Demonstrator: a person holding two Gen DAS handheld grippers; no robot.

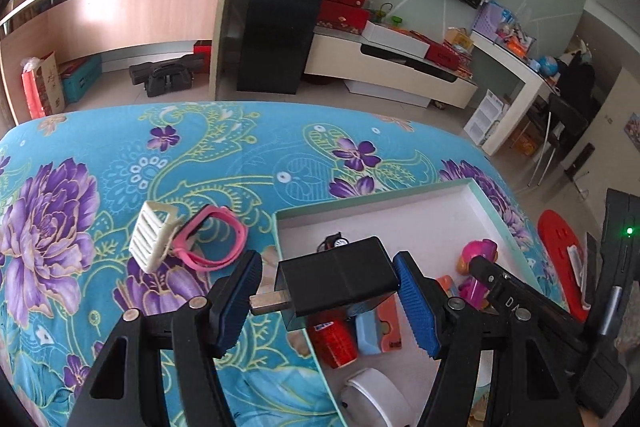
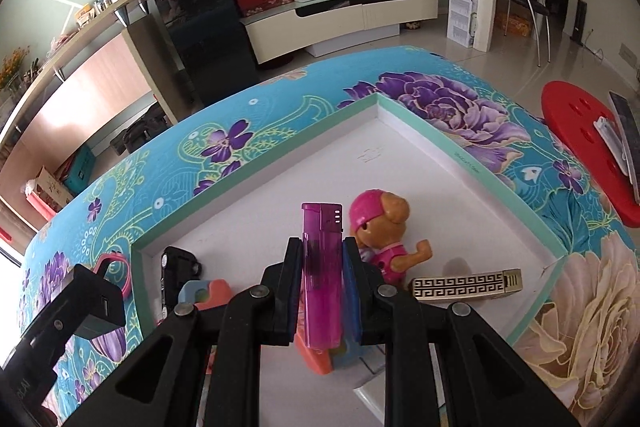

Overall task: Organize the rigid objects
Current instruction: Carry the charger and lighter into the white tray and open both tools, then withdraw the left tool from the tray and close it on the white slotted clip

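A black charger plug point(image 1: 340, 279) with metal prongs pointing left sits between my left gripper's point(image 1: 328, 301) blue pads, over the left edge of the white tray point(image 1: 400, 199). The left pad stands off the body near the prongs, so I cannot tell if the charger is clamped. It shows in the right wrist view point(image 2: 100, 303) too. My right gripper point(image 2: 322, 291) is shut on a purple lighter point(image 2: 320, 267), held upright over the tray point(image 2: 280, 187). A white slatted piece point(image 1: 152, 239) and a pink wristband point(image 1: 208, 239) lie on the floral cloth left of the tray.
In the tray lie a pink-capped toy figure point(image 2: 380, 235), a gold patterned lighter point(image 2: 464, 285), a black toy car point(image 2: 178, 271), a red cap point(image 1: 336, 343), blue and orange blocks point(image 1: 376, 331) and a white round case point(image 1: 376, 399). A red stool point(image 2: 588, 163) stands to the right.
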